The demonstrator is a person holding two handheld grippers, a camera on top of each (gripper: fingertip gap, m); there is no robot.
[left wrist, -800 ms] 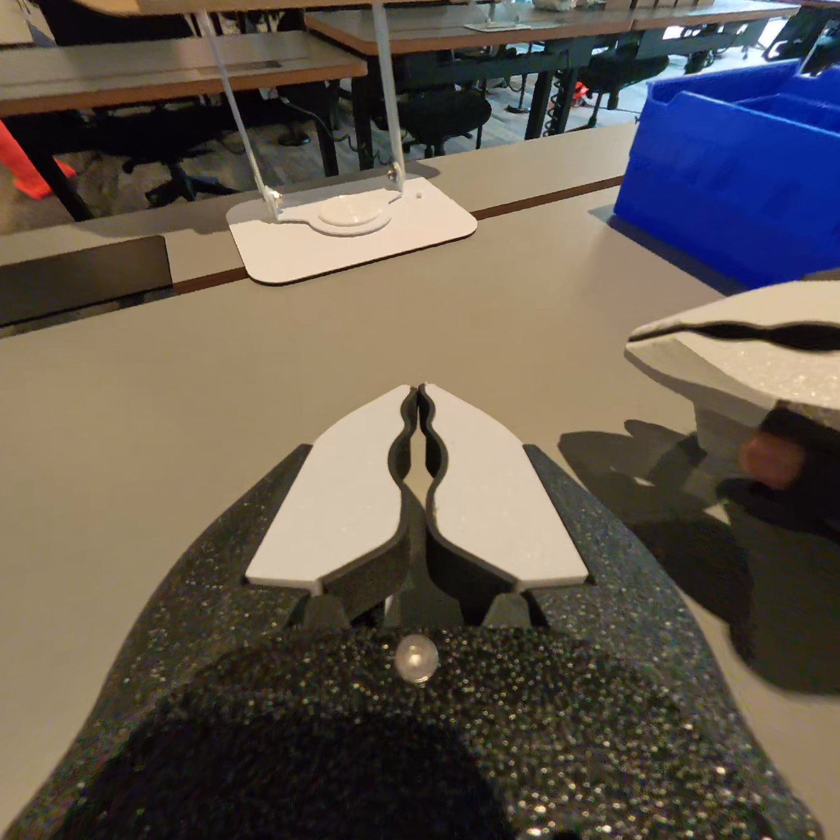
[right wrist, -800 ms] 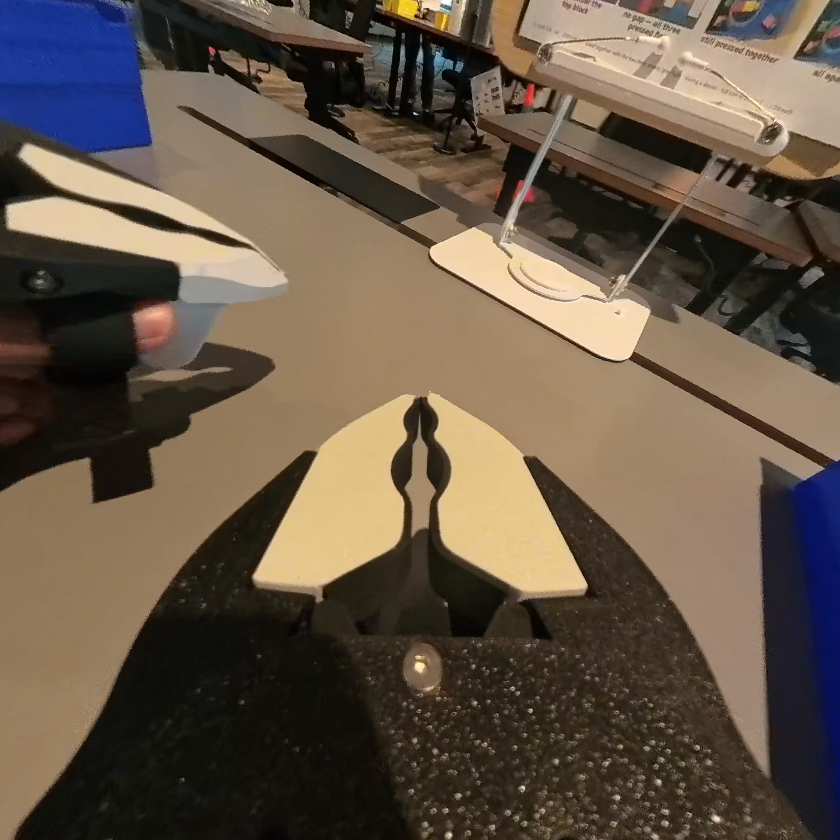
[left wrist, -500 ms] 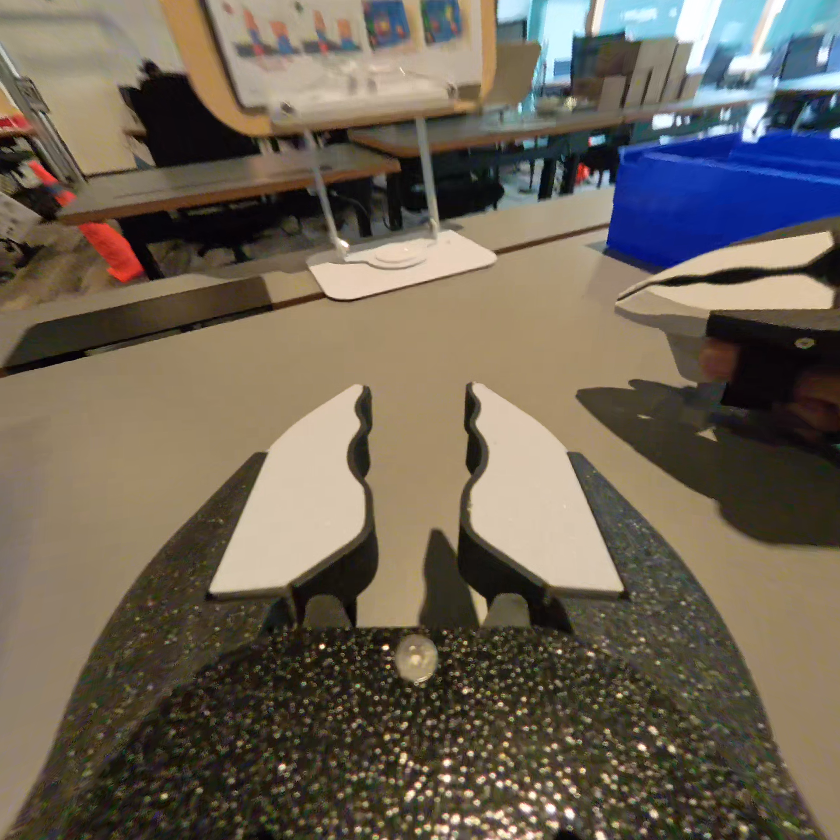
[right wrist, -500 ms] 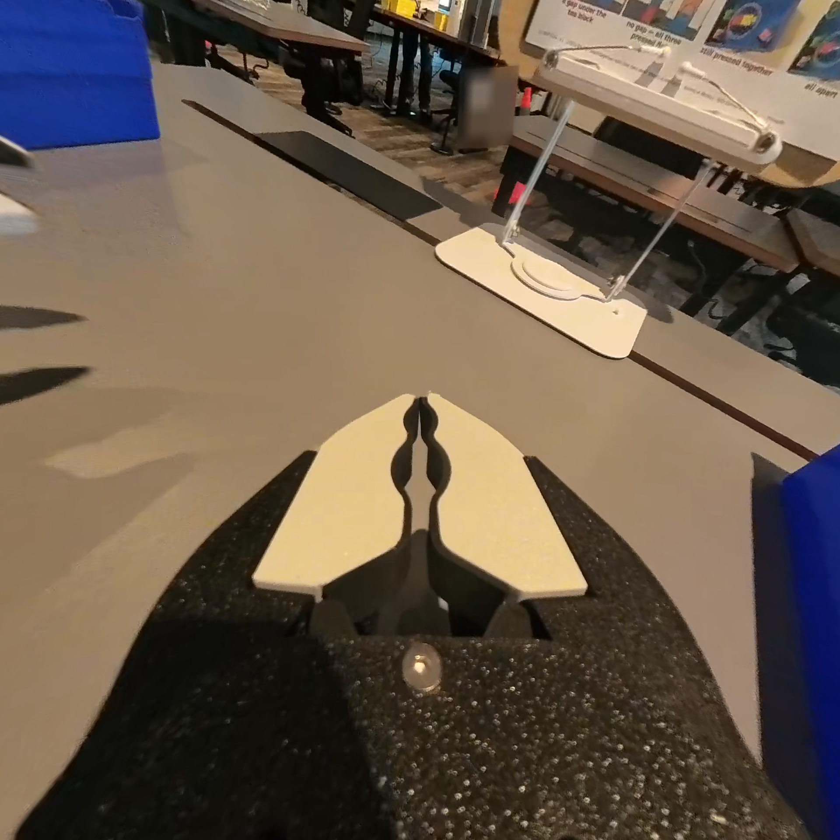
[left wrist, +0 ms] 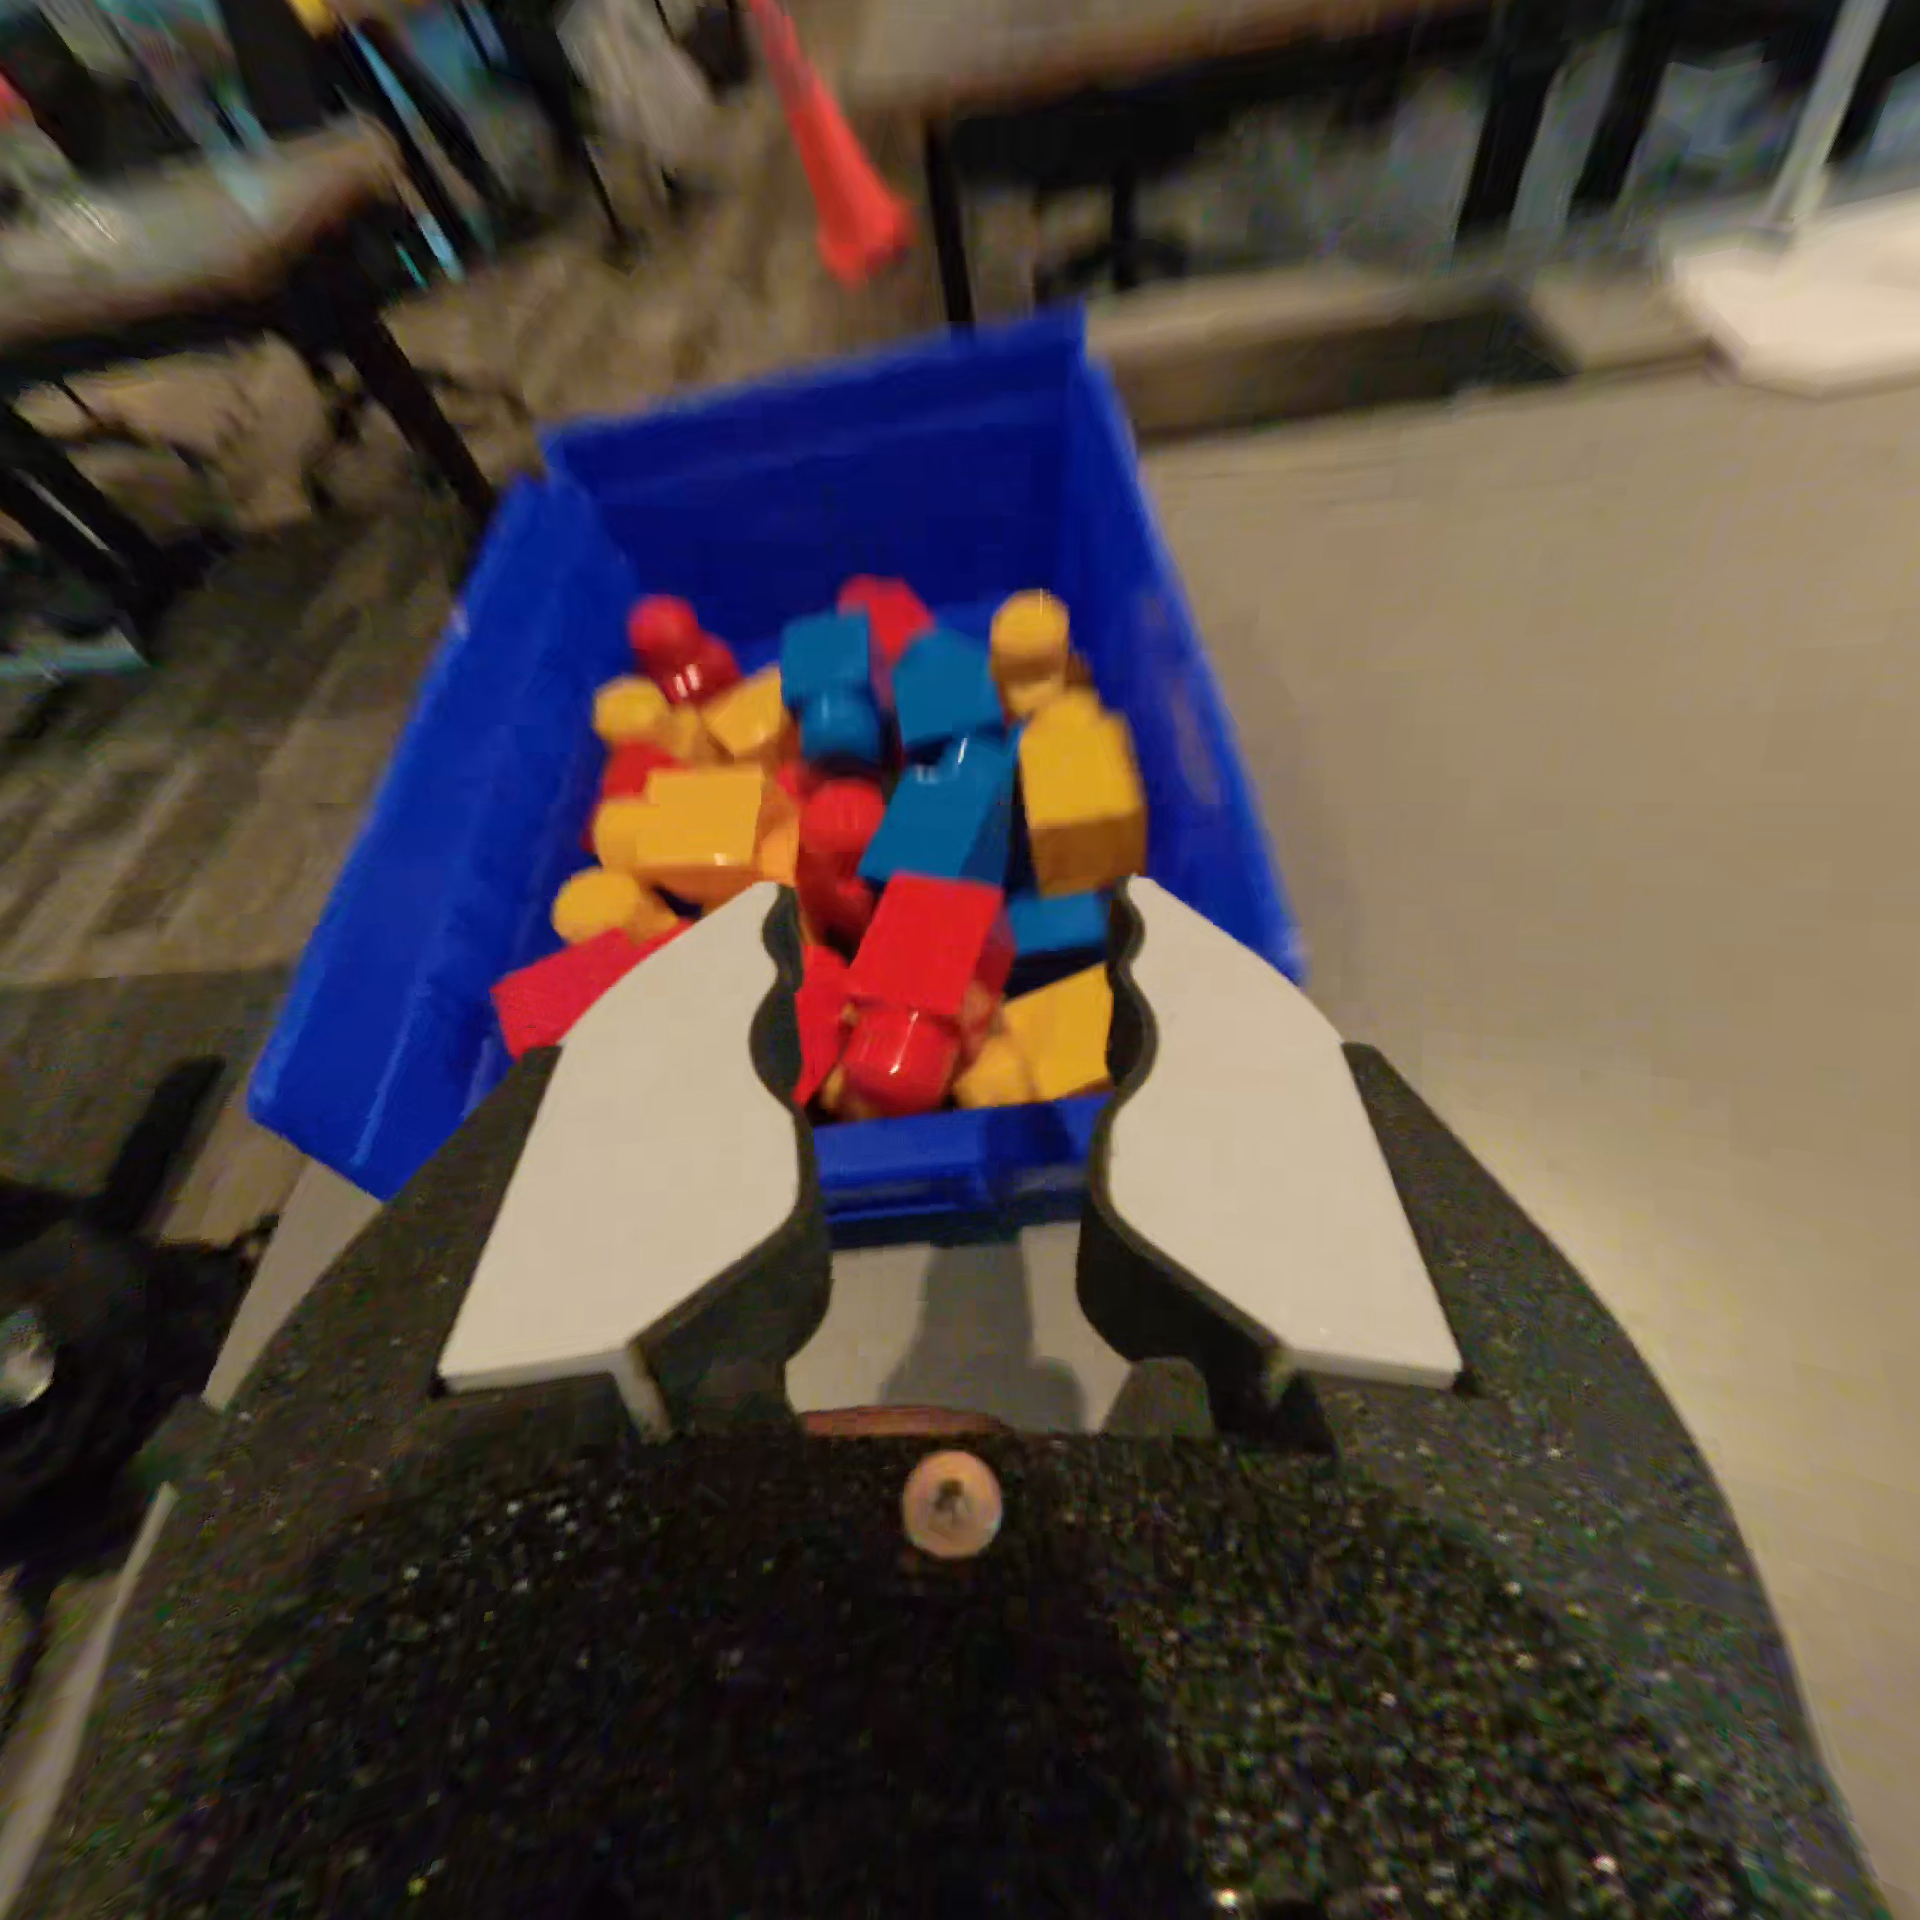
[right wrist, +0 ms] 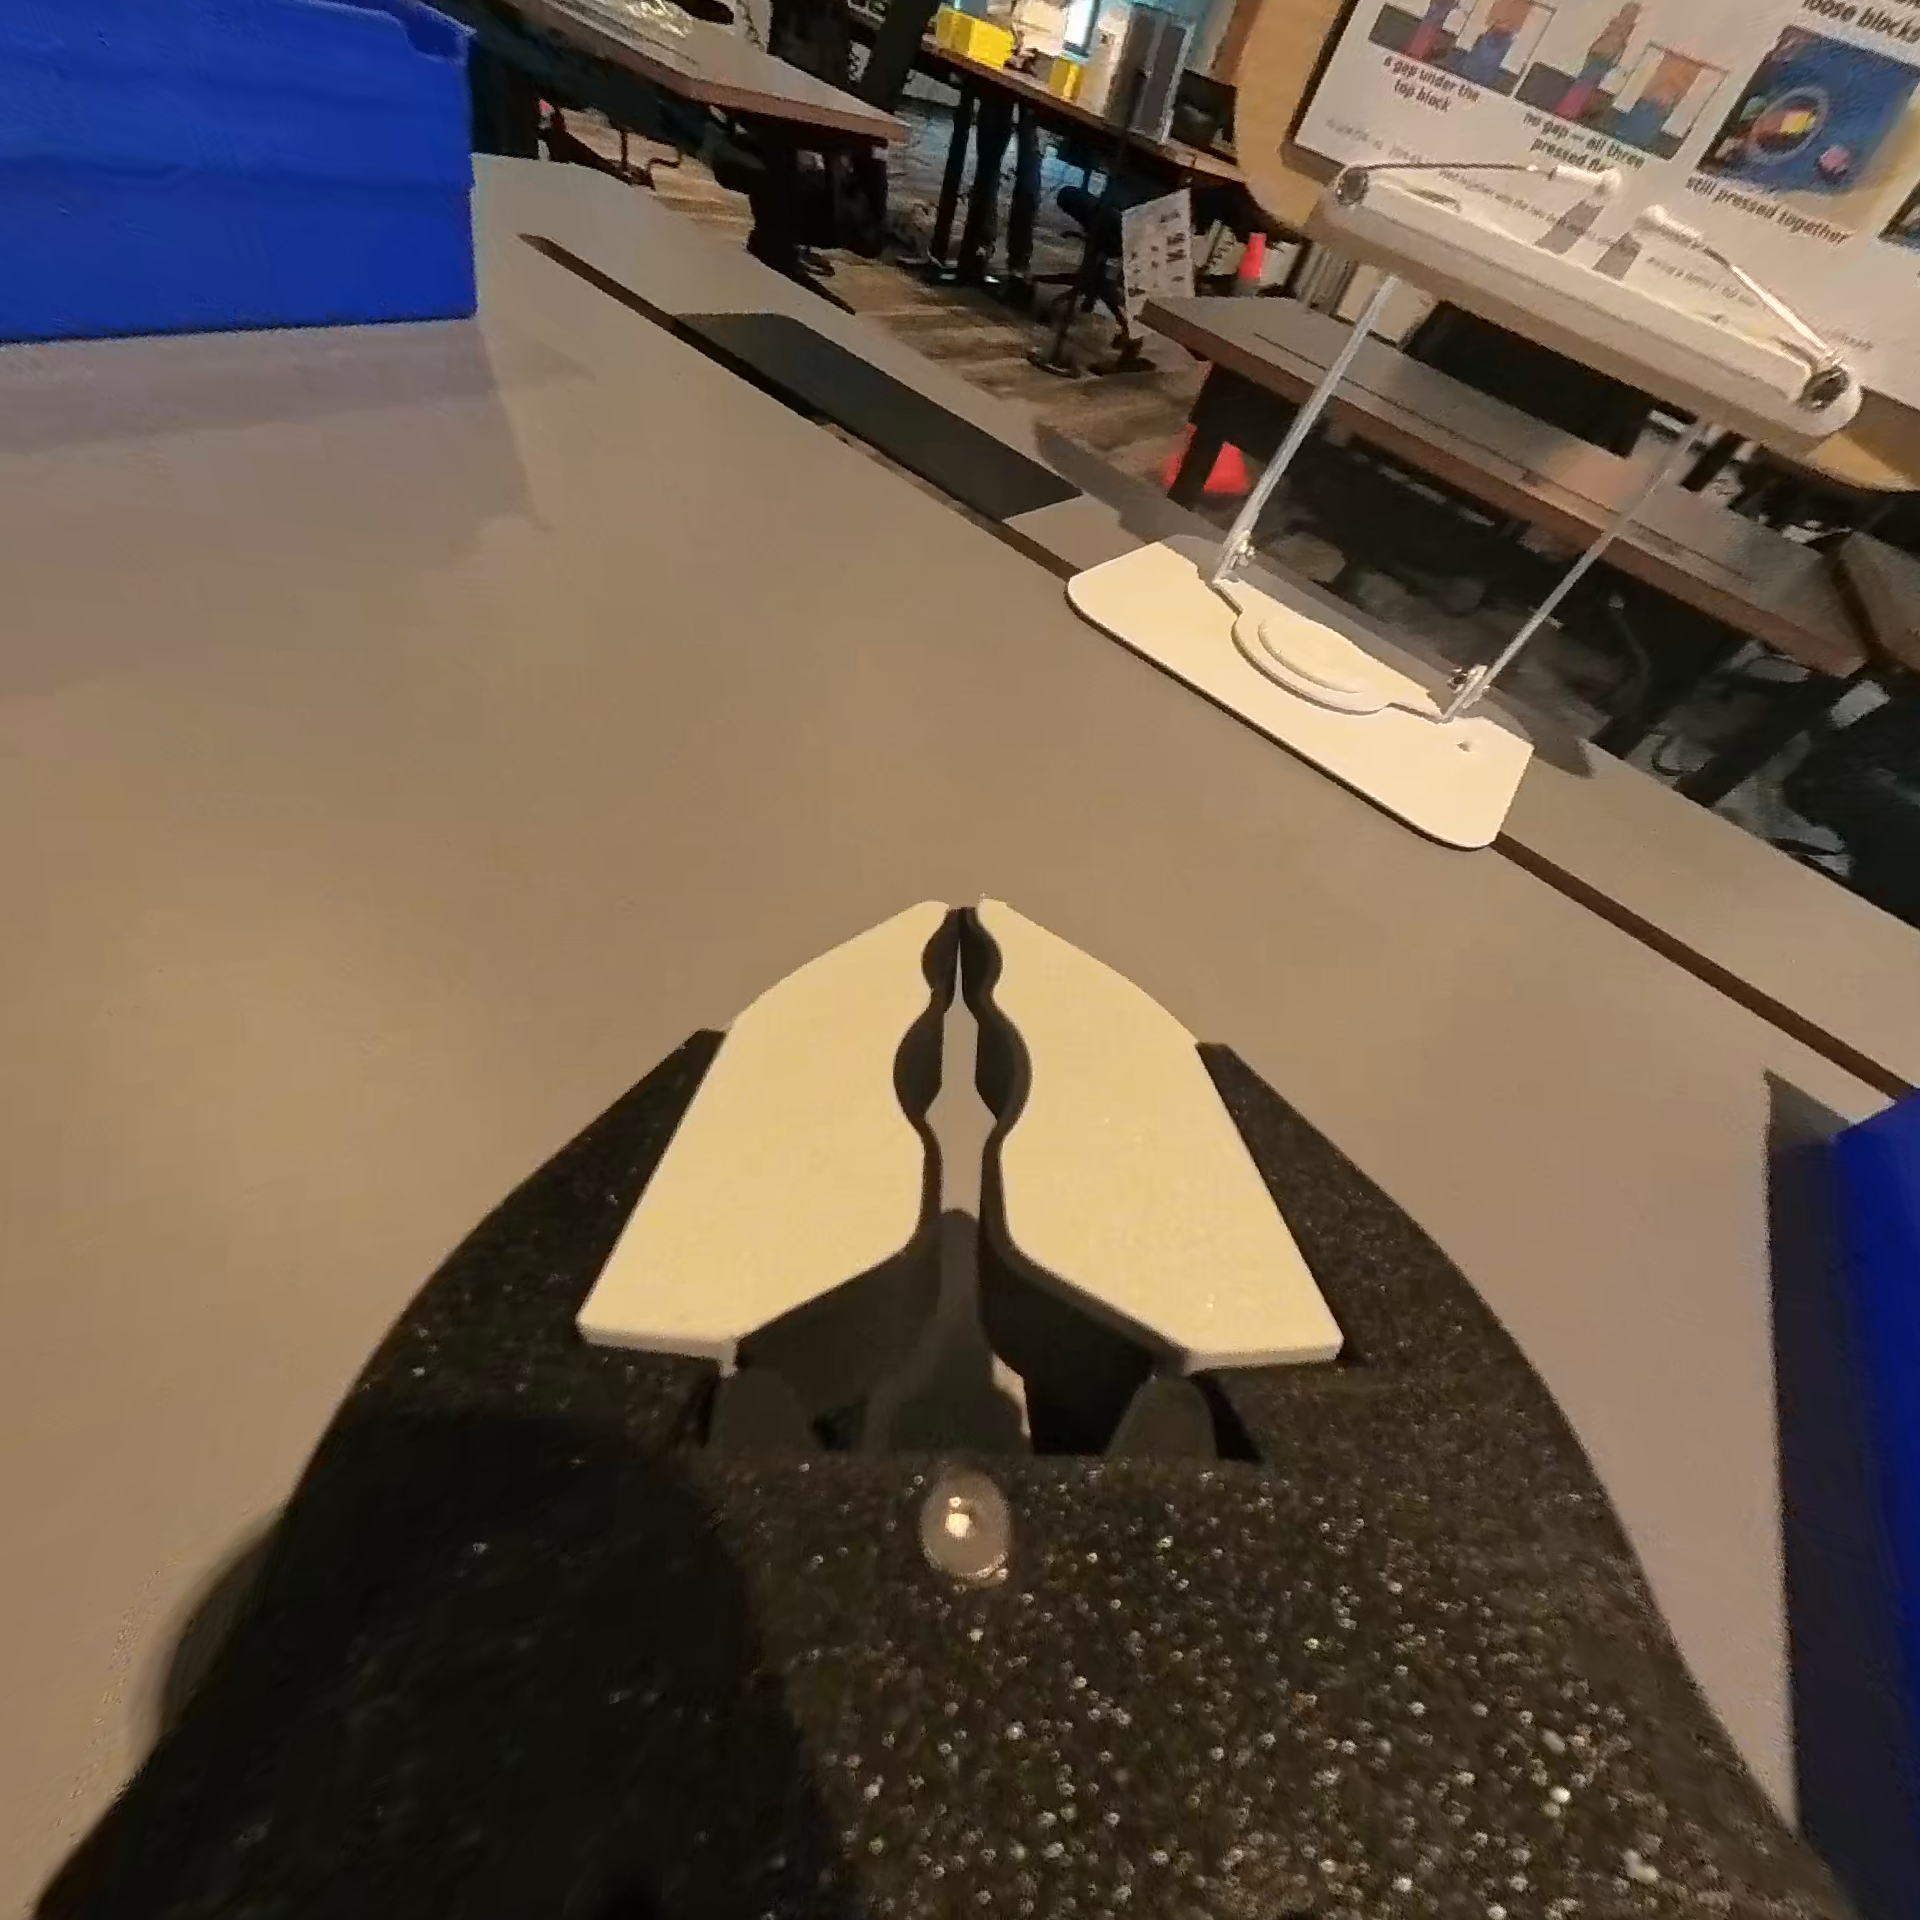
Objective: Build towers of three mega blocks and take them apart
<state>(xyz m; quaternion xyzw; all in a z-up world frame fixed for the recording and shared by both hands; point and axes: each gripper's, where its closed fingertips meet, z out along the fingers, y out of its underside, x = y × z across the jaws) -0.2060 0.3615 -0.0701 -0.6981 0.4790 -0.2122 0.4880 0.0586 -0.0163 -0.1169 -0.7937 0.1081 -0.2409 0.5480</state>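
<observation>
In the left wrist view a blue bin [left wrist: 436,883] stands at the table's left end, full of several red, yellow and blue mega blocks. A red block [left wrist: 920,982] lies nearest, between my finger lines. My left gripper [left wrist: 951,914] is open and empty, held above the bin's near rim. The view is blurred by motion. In the right wrist view my right gripper [right wrist: 966,912] is shut and empty, low over the bare grey table [right wrist: 468,727]. No block shows in that view.
A white stand base [right wrist: 1309,686] with clear legs sits at the table's far edge; it shows blurred in the left wrist view [left wrist: 1808,301]. A blue bin [right wrist: 229,166] stands far left and another [right wrist: 1870,1455] at the right edge. Desks and chairs lie beyond. Tip to tip, the grippers are about 45 cm apart.
My left gripper opened wide and swung left from the bare table to the bin of blocks. It has left the right wrist view. My right gripper stayed shut and nearly still.
</observation>
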